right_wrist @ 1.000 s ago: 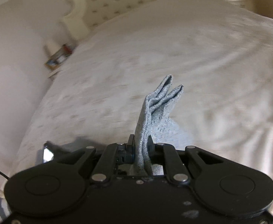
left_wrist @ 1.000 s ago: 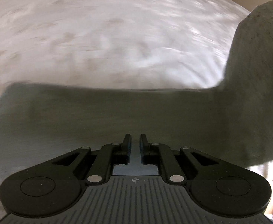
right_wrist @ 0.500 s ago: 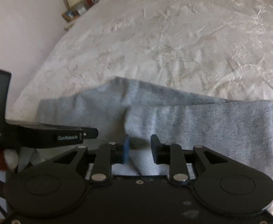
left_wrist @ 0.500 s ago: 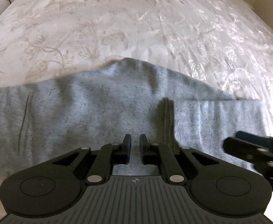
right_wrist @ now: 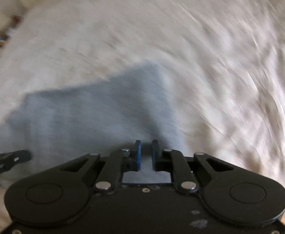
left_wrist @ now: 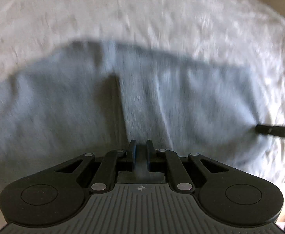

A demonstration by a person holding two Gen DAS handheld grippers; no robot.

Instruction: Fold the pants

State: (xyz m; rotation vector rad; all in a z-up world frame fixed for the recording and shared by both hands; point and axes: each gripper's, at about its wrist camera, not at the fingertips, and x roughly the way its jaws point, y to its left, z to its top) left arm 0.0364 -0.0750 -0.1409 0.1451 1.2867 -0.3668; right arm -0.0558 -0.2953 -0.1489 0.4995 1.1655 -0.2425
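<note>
The grey pants [left_wrist: 123, 101] lie folded across mid-frame on the white bedspread [left_wrist: 142, 15], both the left gripper [left_wrist: 141, 148] and right gripper [right_wrist: 146, 150] pinched together, empty, above them; I'd smooth the layers before folding further.

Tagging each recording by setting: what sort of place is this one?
Most likely a bedroom at home. Grey pants lie spread on a wide white bedspread with a faint pattern, and small blurred items sit beside the bed at its far corner.
</note>
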